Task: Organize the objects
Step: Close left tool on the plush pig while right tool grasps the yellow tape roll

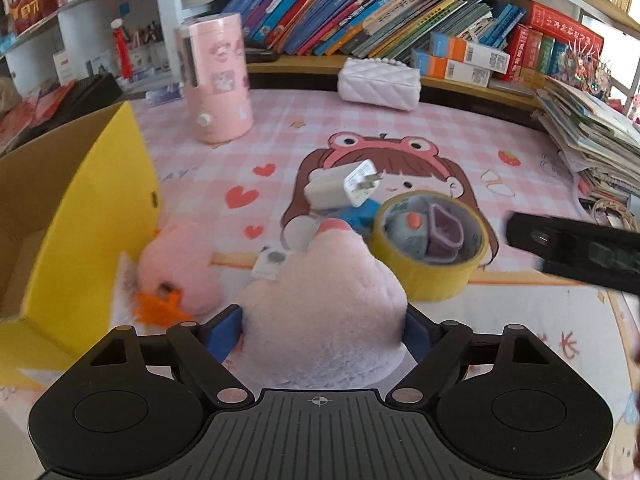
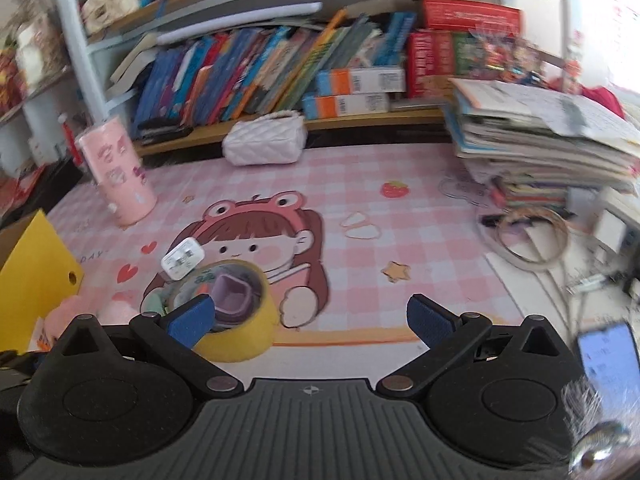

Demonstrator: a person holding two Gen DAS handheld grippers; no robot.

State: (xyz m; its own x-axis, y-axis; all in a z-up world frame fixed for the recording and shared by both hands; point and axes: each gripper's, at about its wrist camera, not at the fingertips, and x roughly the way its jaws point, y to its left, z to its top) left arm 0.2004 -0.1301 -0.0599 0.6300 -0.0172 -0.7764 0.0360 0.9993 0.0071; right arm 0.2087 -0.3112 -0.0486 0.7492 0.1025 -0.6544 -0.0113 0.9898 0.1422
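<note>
A: So, the left gripper?
B: Pinching the plush, on the mat beside the yellow box.
A: The right gripper?
B: Spread wide, nothing between; tape roll by its left finger.

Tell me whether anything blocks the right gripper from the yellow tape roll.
Nothing visible does. The right gripper is open, one finger at the yellow tape roll's near rim; the white charger lies on the roll's far side.

Black linkage grippers, blue-padded fingers, silver rivets, ribbed grey base
</note>
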